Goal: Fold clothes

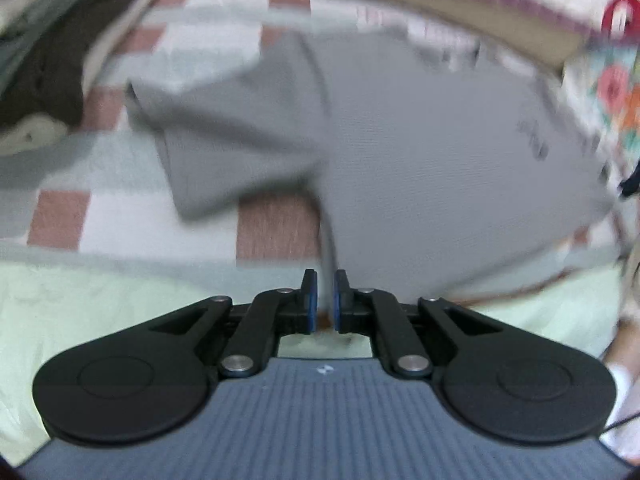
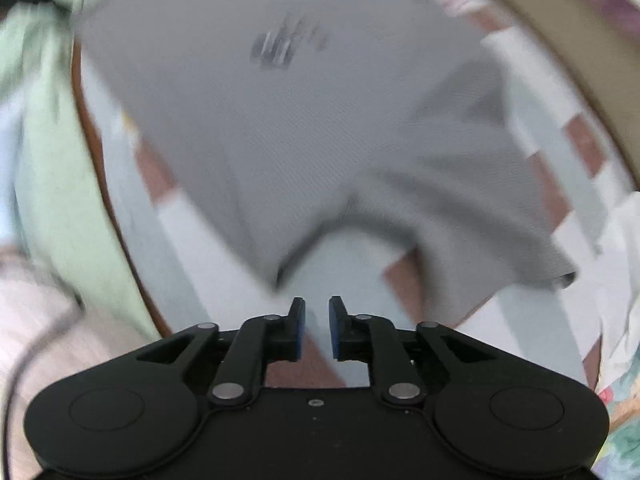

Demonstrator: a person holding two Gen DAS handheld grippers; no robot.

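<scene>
A grey T-shirt [image 1: 400,140] lies spread on a checked bedcover [image 1: 120,208], one short sleeve out to the left and dark print near its right side. My left gripper [image 1: 325,276] hovers at the shirt's near edge, its blue pads a narrow gap apart. A thin fold of grey cloth runs into that gap without being squeezed. In the right wrist view the same T-shirt [image 2: 280,120] fills the middle, blurred. My right gripper [image 2: 317,300] stands open just short of the hem, with only the bedcover [image 2: 352,256] showing between its fingers.
A pile of dark brown and pale clothes [image 1: 48,60] sits at the upper left. A light green sheet [image 1: 80,300] borders the bedcover's near side and appears again as the green sheet [image 2: 40,120]. Floral fabric [image 1: 616,92] lies at the right, and a brown headboard edge [image 1: 480,16] runs behind.
</scene>
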